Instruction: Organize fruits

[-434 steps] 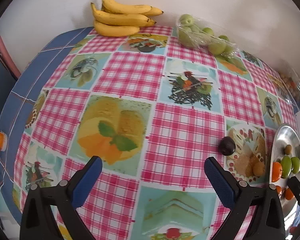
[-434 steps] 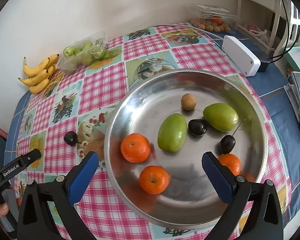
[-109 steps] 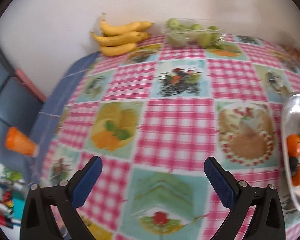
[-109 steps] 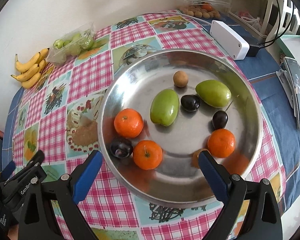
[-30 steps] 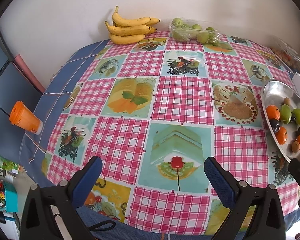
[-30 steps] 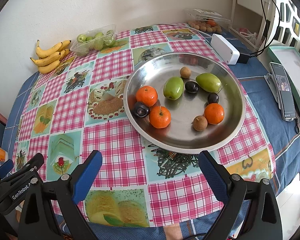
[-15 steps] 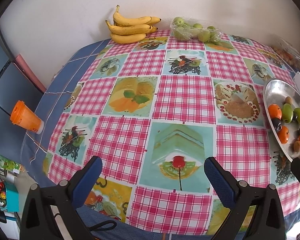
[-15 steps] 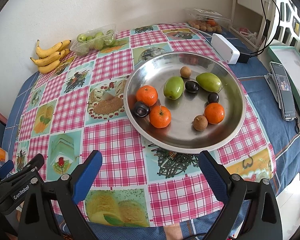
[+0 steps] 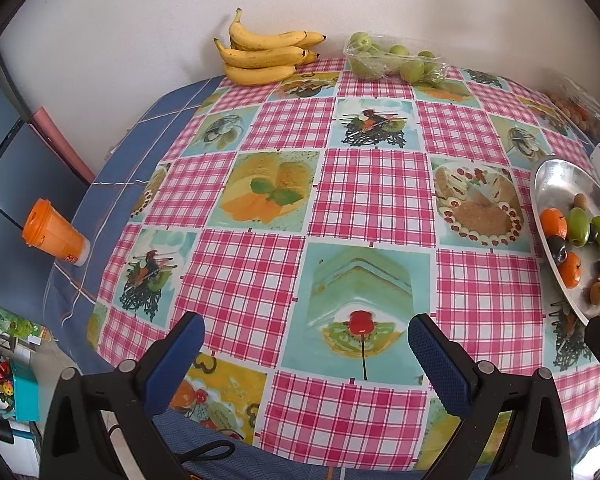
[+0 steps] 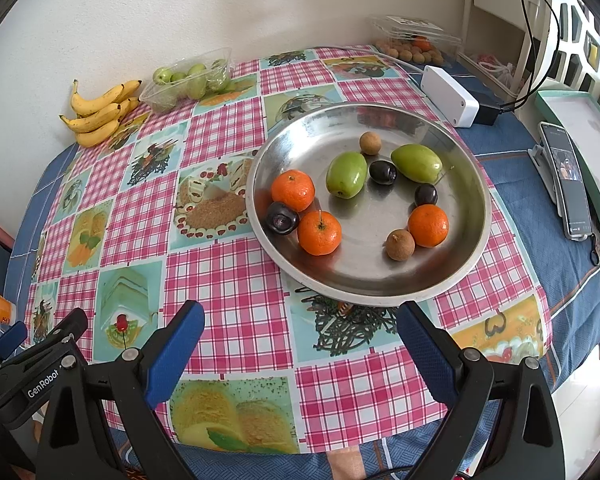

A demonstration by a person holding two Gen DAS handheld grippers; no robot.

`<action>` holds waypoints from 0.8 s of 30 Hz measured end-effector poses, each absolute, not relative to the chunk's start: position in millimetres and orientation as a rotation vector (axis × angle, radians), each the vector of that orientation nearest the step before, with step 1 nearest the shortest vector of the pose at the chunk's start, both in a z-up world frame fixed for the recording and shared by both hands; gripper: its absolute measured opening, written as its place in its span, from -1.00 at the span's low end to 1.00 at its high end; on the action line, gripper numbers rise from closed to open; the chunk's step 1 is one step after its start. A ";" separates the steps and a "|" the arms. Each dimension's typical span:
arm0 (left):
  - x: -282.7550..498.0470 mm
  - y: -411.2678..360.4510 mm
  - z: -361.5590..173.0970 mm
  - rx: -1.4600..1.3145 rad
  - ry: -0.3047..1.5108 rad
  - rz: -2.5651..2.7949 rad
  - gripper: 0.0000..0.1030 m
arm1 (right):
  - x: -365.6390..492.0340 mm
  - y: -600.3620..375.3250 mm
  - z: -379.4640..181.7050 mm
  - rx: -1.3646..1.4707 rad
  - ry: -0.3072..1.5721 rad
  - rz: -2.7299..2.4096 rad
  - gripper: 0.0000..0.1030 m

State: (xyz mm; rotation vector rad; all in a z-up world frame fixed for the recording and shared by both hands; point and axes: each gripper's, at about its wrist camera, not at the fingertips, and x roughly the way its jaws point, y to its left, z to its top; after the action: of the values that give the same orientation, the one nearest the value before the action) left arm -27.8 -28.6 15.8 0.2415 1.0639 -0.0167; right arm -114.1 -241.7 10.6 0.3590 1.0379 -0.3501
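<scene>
Both tools hung over the table's near edge with jaws spread wide and empty: the right gripper (image 10: 298, 340) beside the left gripper (image 9: 306, 344), whose black frame read "GenRobot". Beyond sat the metal bowl (image 10: 474, 240) holding oranges (image 10: 319, 232), green fruits (image 10: 346, 174) and dark plums (image 10: 281, 218). Bananas (image 10: 98, 114) lay far left by the wall.
</scene>
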 end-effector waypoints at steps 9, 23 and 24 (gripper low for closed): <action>-27.5 -27.9 15.5 0.240 1.065 -0.014 1.00 | -113.9 -242.1 10.4 0.359 1.038 -0.350 0.88; -29.9 -28.9 16.7 0.237 1.056 -0.034 1.00 | -114.9 -242.2 9.3 0.362 1.043 -0.349 0.88; -29.8 -29.1 17.0 0.236 1.057 -0.034 1.00 | -115.8 -242.3 9.1 0.363 1.043 -0.350 0.88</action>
State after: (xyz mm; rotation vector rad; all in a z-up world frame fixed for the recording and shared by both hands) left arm -29.8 -29.1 17.0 0.2360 1.0566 -0.0344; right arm -115.8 -242.3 9.1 0.3625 1.0426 -0.3497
